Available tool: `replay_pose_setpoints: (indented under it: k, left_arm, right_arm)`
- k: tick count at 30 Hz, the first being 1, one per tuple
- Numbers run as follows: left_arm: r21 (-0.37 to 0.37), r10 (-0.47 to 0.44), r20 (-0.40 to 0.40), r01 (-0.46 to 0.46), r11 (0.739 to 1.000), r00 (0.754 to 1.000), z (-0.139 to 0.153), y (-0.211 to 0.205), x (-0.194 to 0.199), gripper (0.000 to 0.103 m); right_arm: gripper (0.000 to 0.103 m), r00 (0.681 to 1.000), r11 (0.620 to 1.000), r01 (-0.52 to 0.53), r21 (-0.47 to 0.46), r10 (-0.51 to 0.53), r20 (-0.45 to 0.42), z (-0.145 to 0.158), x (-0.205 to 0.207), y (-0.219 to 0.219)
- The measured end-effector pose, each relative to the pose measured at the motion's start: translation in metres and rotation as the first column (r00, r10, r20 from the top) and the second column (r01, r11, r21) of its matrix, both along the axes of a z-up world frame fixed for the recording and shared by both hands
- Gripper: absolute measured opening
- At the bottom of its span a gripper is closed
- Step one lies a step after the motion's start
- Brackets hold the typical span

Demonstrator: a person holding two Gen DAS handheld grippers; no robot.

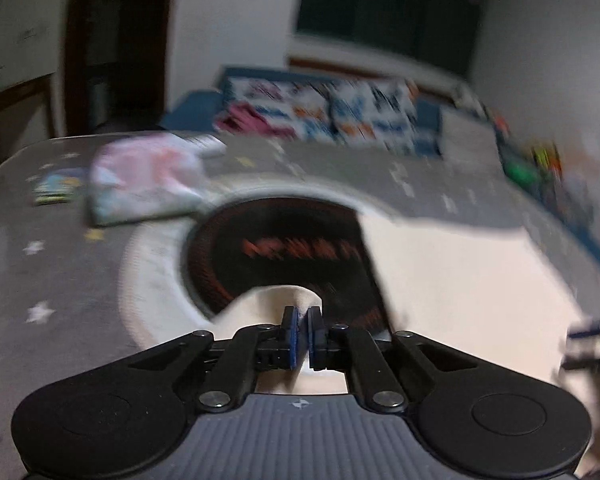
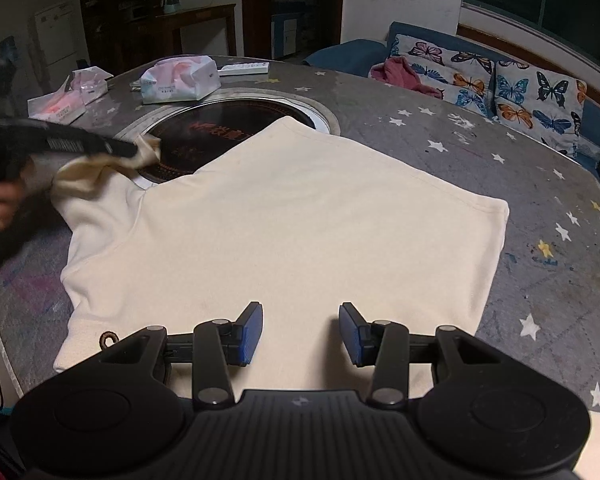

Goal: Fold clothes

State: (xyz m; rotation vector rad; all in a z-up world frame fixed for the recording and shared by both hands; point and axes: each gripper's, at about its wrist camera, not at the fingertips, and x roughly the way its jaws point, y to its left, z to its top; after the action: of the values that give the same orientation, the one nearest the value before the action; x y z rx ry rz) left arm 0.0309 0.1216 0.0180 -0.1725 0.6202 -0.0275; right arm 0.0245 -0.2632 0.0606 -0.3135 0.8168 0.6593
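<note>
Looking along the left claw [image 1: 303,334], a fold of the cream shirt [image 1: 460,280] is seen pinched between the closed blue pads, raised over the dark round hotplate [image 1: 276,248] set in the bench [image 1: 52,272]; the picture is blurred.

From the right wrist, the right claw [image 2: 300,332] is seen open and empty above the shirt's near edge. The shirt [image 2: 300,216] lies mostly flat on the bench, one sleeve lifted at the left. If too little cloth is pinched, the sleeve could slip free or the body could be dragged askew.
</note>
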Motion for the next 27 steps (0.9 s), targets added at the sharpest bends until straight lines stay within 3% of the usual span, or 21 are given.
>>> replay_pose_setpoints:
  k: [7,14,19,24,27]
  left_arm:
    - [-0.155,0.207,0.123,-0.188,0.97,0.971,0.025,0.071,-0.051,0.006]
    - [-0.112,0.329,0.009,-0.326,0.939,0.944,-0.011,0.106,-0.074,0.006]
    - [-0.039,0.373,-0.025,-0.374,0.927,0.927,-0.019,0.104,-0.077,0.006]
    - [-0.03,0.289,0.005,-0.289,0.957,0.957,-0.008,0.084,-0.073,0.009]
    - [0.007,0.259,0.008,-0.259,0.966,0.966,-0.009,0.071,-0.061,0.021]
  right_arm:
    - [0.042,1.0,1.0,0.016,0.007,-0.016,0.001,0.001,-0.002,-0.003]
    - [0.042,1.0,1.0,-0.002,-0.015,0.002,-0.007,-0.002,-0.009,0.001]
    - [0.042,1.0,0.999,-0.031,-0.012,0.031,0.001,0.005,-0.016,0.009]
    - [0.042,0.993,0.993,-0.119,0.017,0.119,0.006,0.016,-0.027,0.03]
    - [0.041,0.977,0.977,-0.211,0.03,0.211,-0.001,0.019,-0.038,0.053]
